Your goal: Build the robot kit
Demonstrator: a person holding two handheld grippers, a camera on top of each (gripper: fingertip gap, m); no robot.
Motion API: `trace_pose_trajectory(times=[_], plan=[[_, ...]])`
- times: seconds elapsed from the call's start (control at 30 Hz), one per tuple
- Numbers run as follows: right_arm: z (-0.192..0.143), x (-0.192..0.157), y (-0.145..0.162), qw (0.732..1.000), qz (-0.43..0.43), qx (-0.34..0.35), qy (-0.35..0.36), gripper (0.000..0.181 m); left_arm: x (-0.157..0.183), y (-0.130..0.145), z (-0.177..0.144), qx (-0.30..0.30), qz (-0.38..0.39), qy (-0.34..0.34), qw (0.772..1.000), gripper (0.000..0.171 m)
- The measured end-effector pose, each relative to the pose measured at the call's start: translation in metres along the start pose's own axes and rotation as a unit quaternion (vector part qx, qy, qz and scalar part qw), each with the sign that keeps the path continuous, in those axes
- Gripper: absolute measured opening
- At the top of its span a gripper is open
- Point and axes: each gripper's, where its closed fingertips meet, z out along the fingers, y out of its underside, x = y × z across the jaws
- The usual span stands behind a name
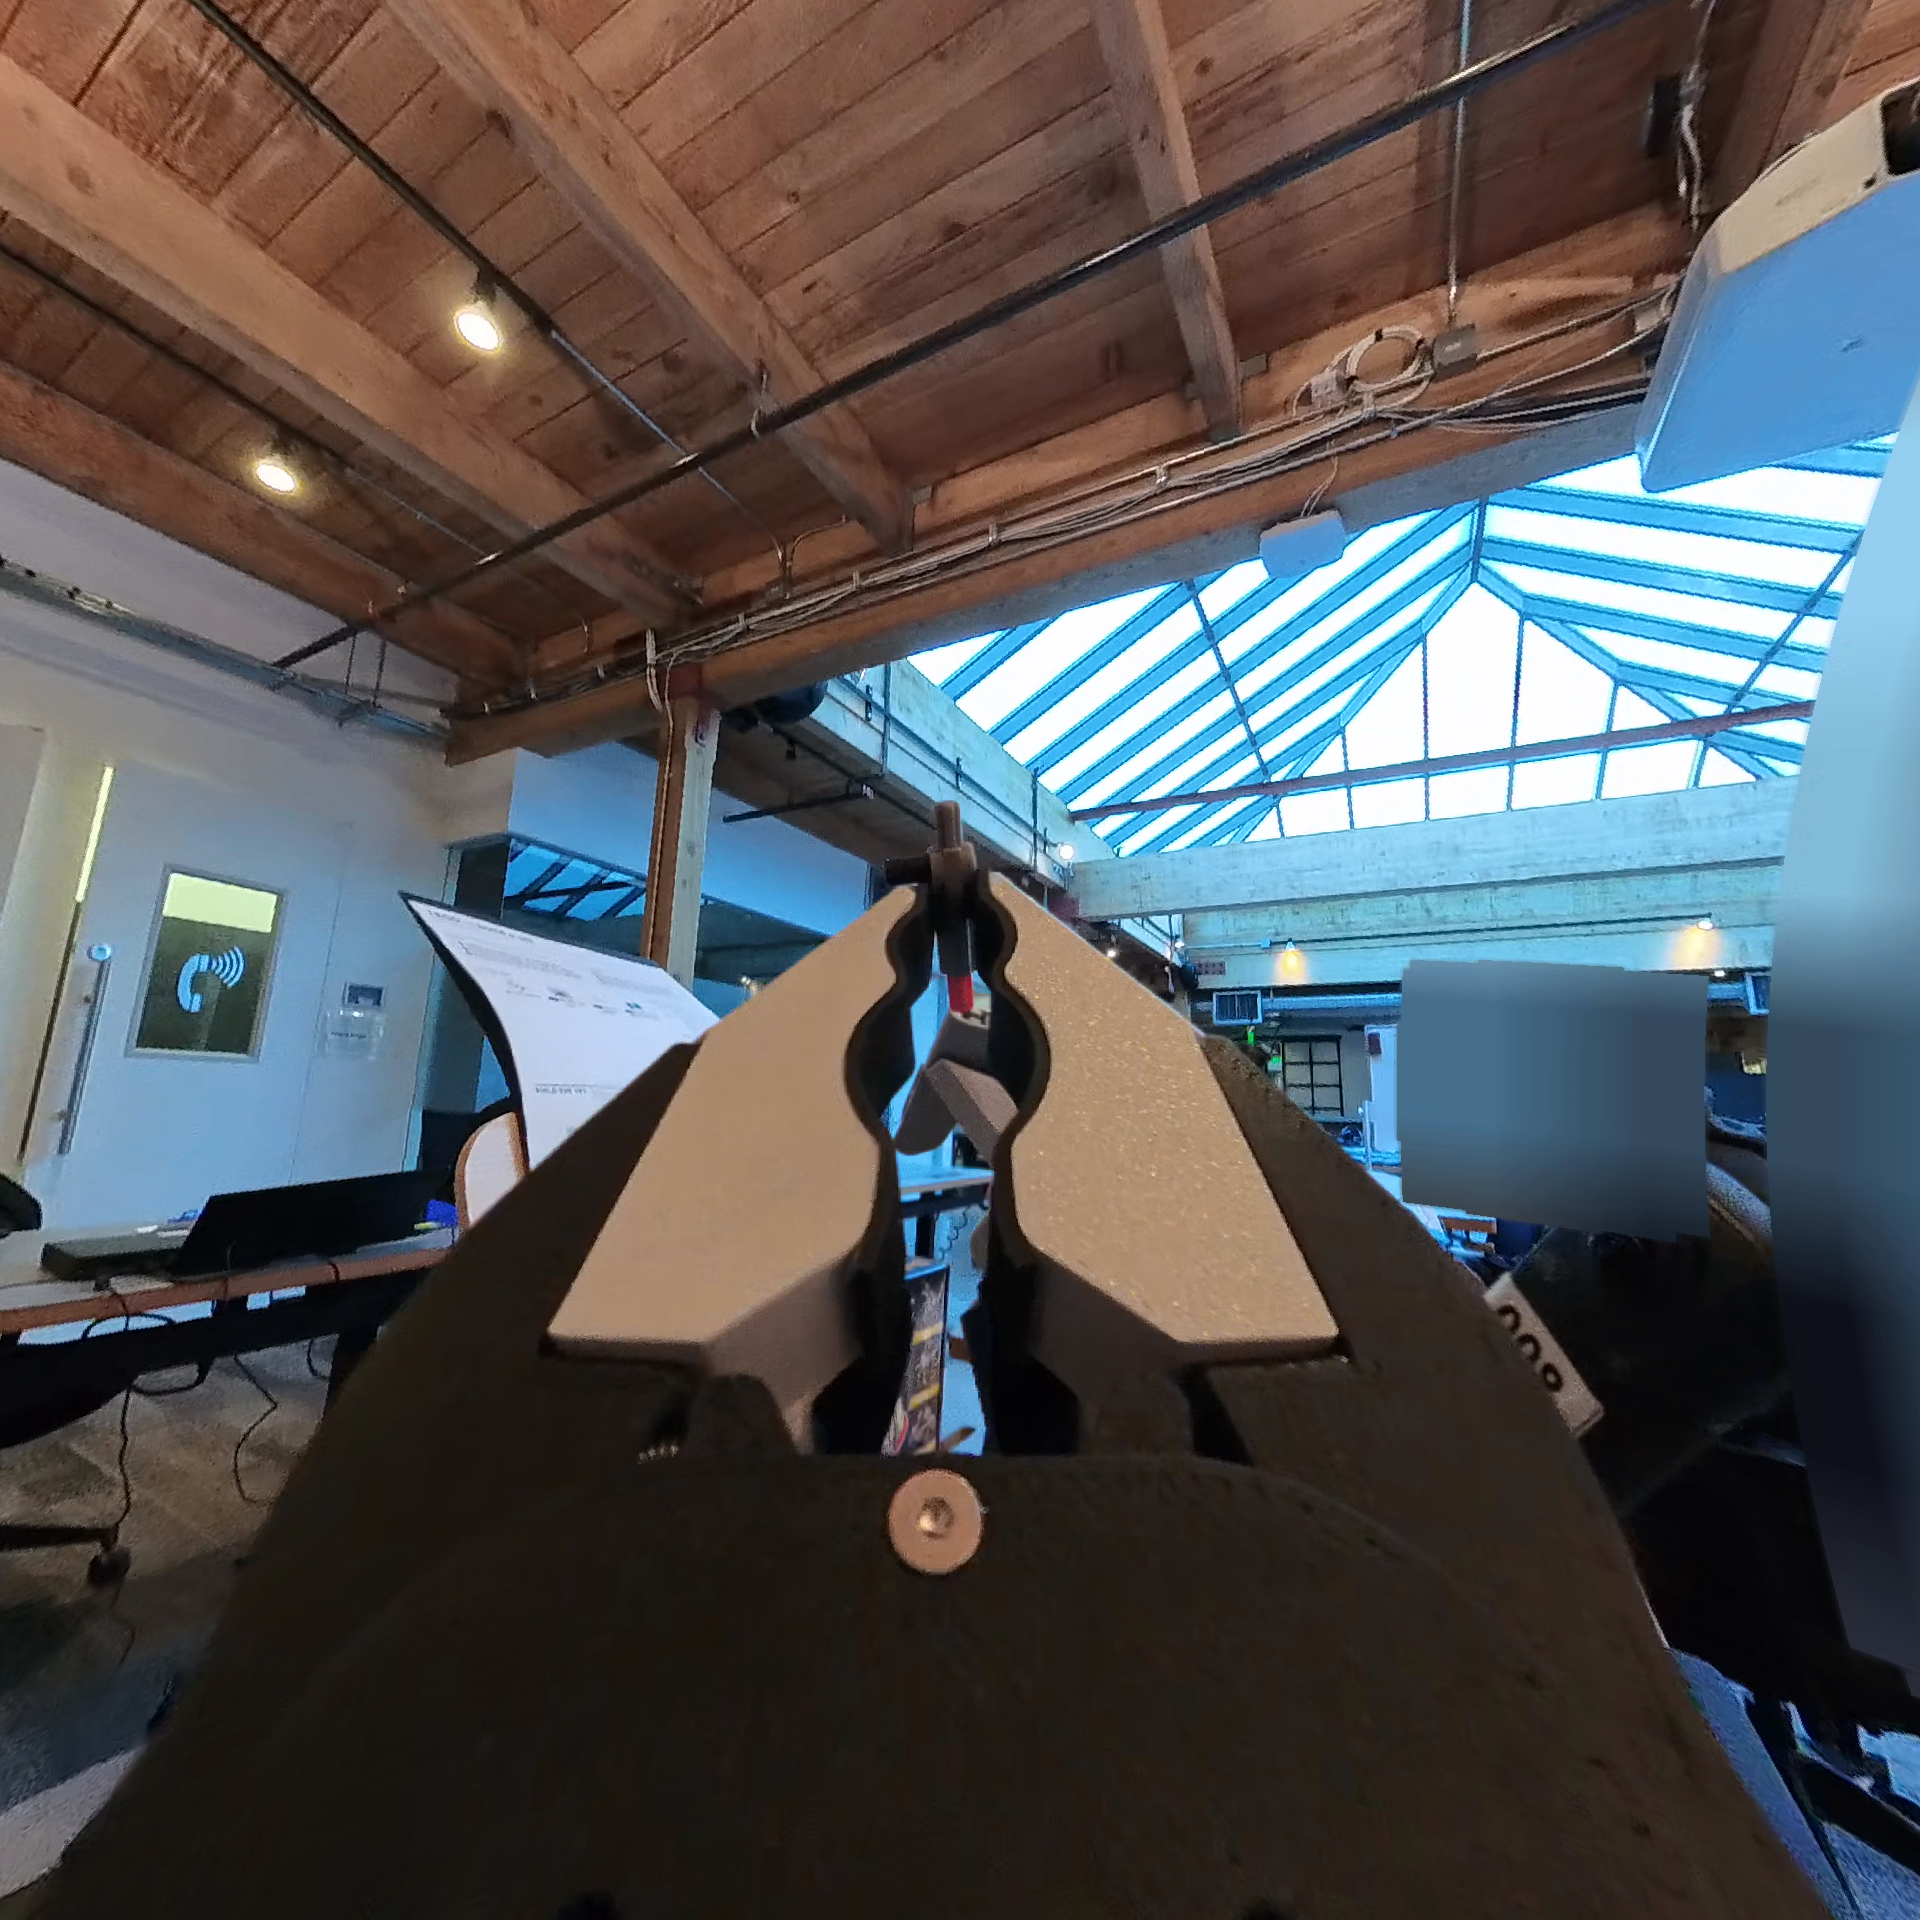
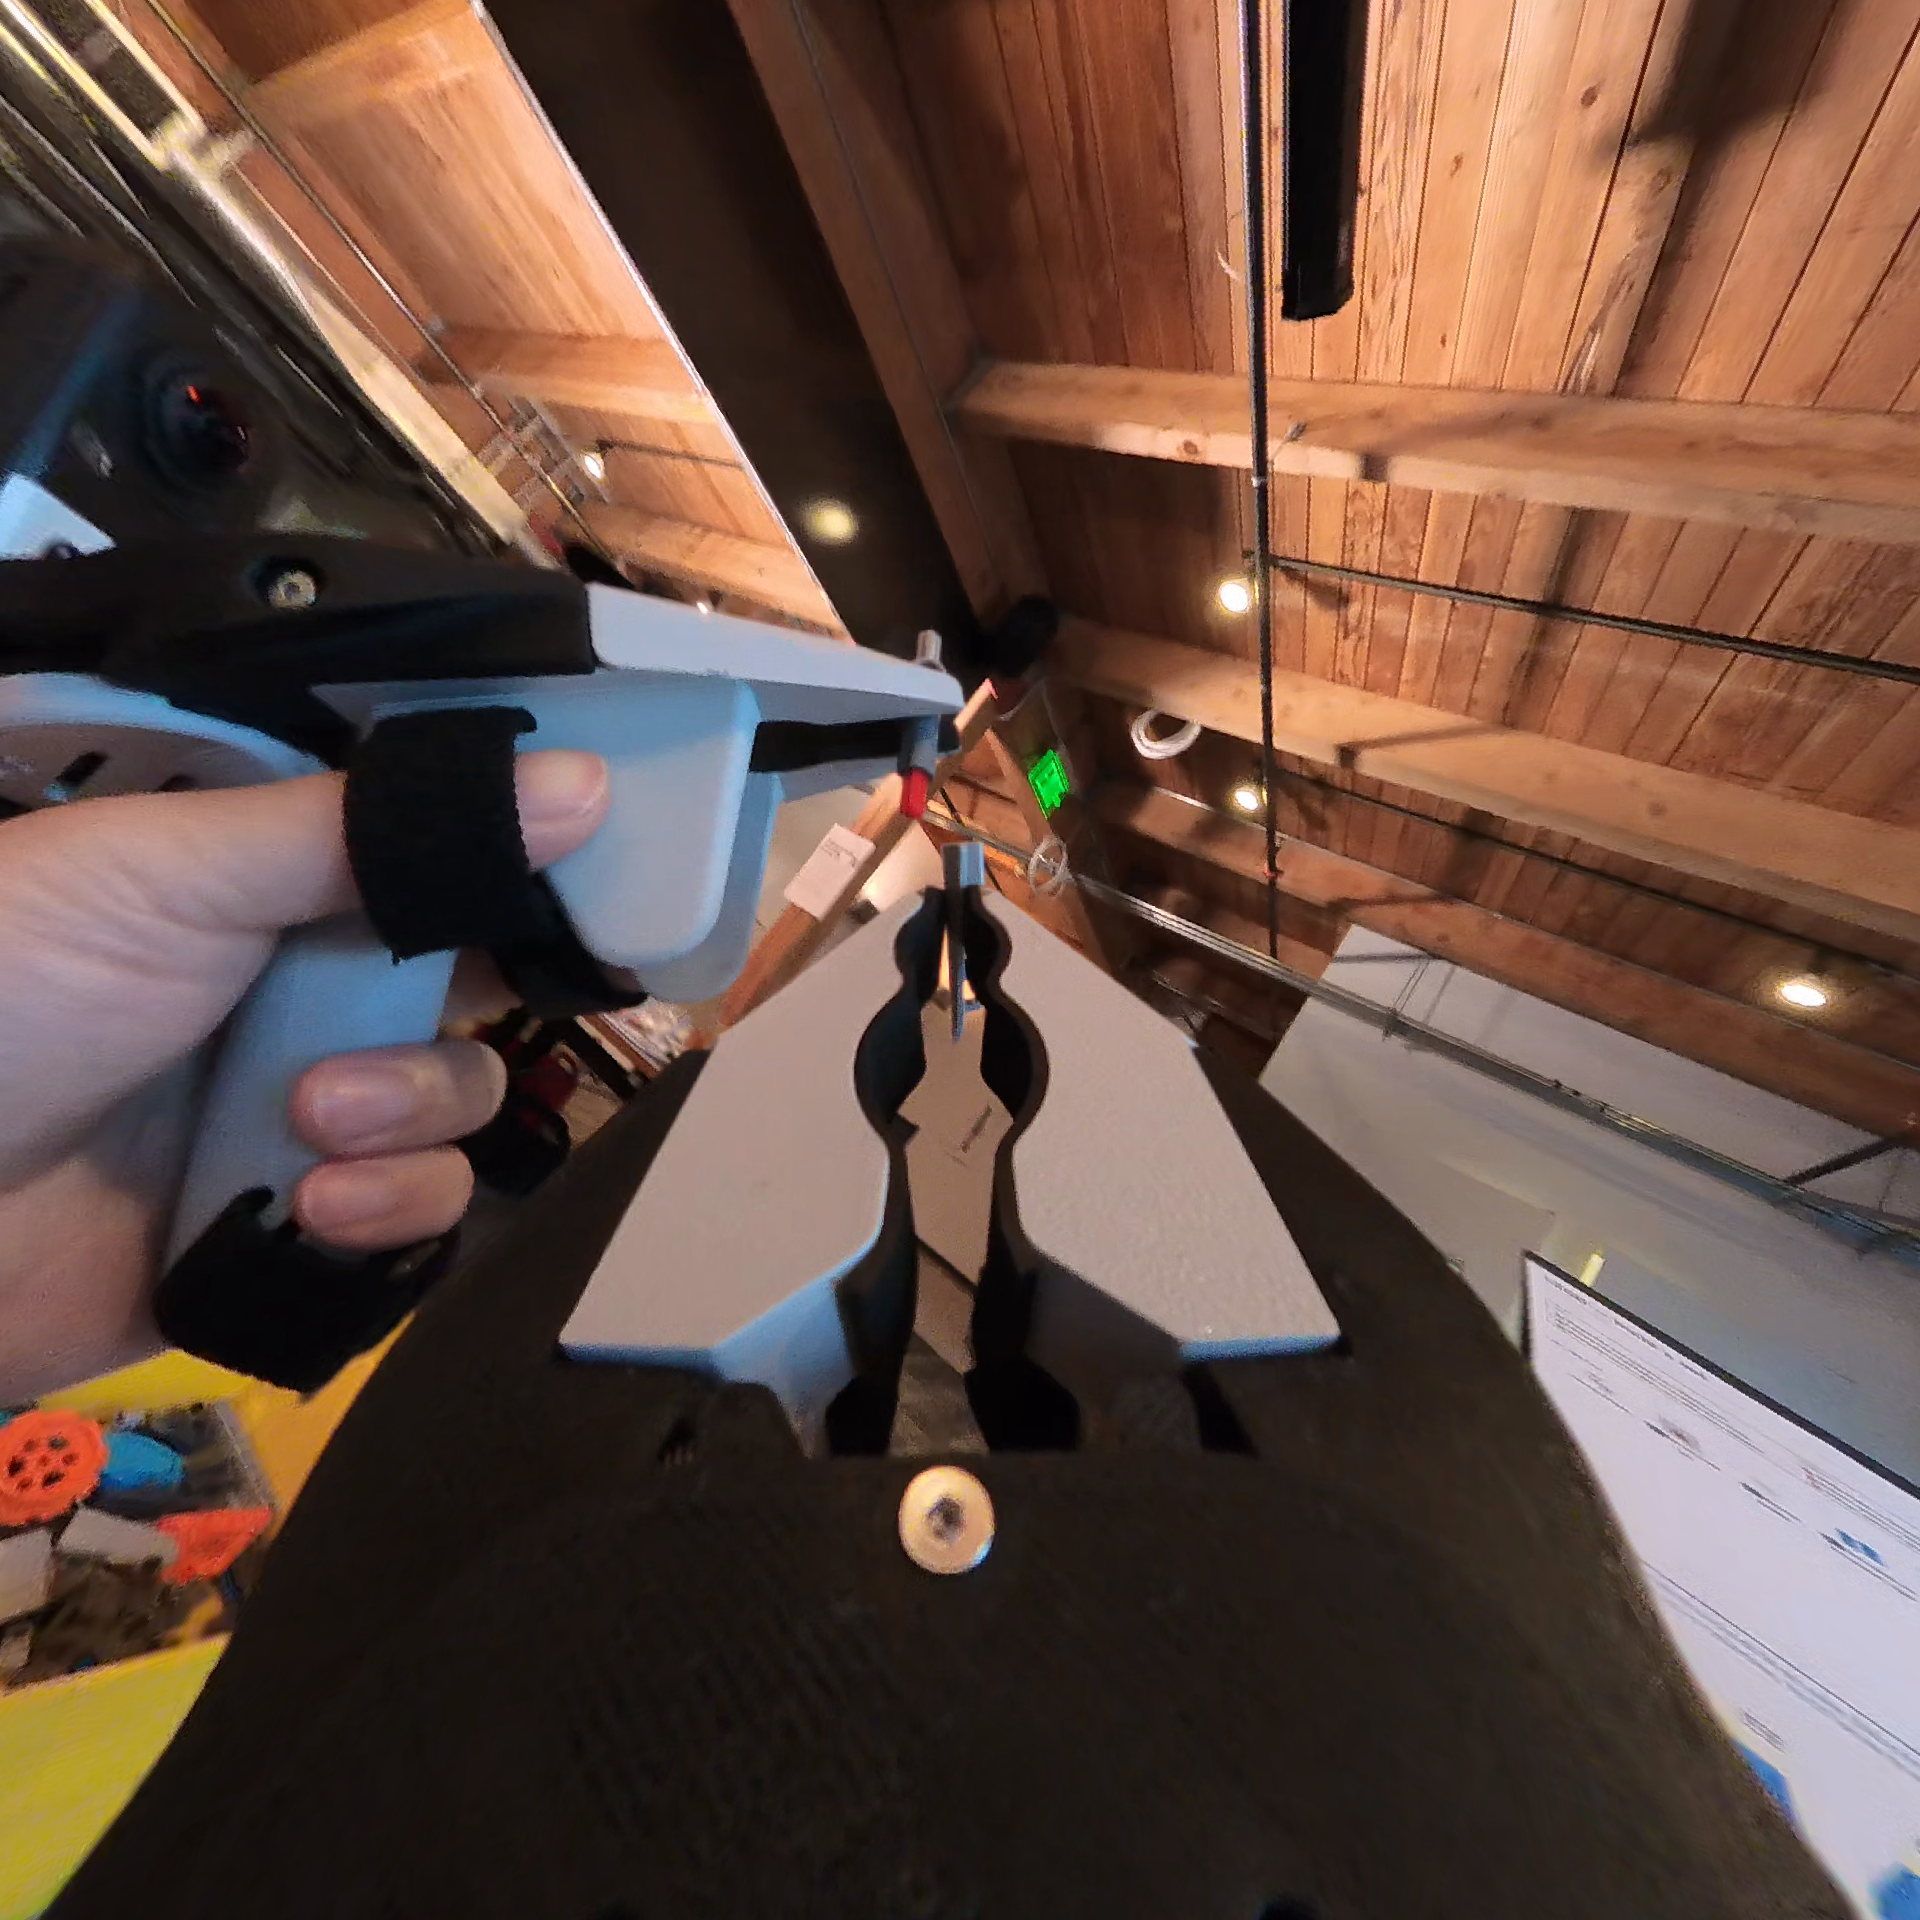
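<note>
Both grippers point up towards a wooden ceiling. My left gripper [image 1: 951, 899] is shut on a small grey pin with a red end [image 1: 961, 982]; a short black crosspiece sits at its top. It also shows in the right wrist view [image 2: 925, 717], held by a hand [image 2: 156, 935], with the red-tipped pin [image 2: 914, 779] sticking out below its tips. My right gripper [image 2: 961, 909] is shut on a thin grey part [image 2: 964, 868] that pokes out past its tips. The two held parts are close together but apart.
A yellow bin [image 2: 94, 1787] with orange and blue parts is at the lower left. A white poster board [image 1: 561, 997] stands behind, also in the right wrist view [image 2: 1714, 1538]. A desk with a laptop [image 1: 291, 1216] is at the left. The tips of both grippers are at nearly the same place.
</note>
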Motion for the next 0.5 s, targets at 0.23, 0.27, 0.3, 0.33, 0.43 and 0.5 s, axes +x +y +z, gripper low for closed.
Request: trace_pose_trajectory(times=[0.23, 0.27, 0.3, 0.33, 0.43, 0.5], plan=[[0.008, -0.003, -0.004, 0.998, 0.051, 0.029, 0.02, 0.001, 0.001, -0.013, -0.007, 0.052, 0.061, -0.004, 0.997, 0.005], [0.009, -0.006, -0.007, 0.998, 0.056, 0.033, 0.019, 0.001, 0.002, -0.016, -0.009, 0.066, 0.078, -0.003, 0.995, 0.004], [0.011, -0.008, -0.01, 0.998, 0.058, 0.035, 0.02, 0.001, 0.004, -0.019, -0.01, 0.081, 0.093, -0.001, 0.992, 0.005], [0.012, -0.009, -0.011, 0.998, 0.056, 0.034, 0.025, 0.002, 0.007, -0.021, -0.012, 0.089, 0.106, 0.003, 0.99, 0.005], [0.013, -0.017, -0.015, 0.998, 0.052, 0.03, 0.022, 0.001, 0.013, -0.019, -0.011, 0.091, 0.132, 0.014, 0.987, 0.004], [0.01, -0.019, -0.018, 0.998, 0.055, 0.03, 0.021, 0.001, 0.017, -0.02, -0.013, 0.1, 0.152, 0.018, 0.983, 0.005]])
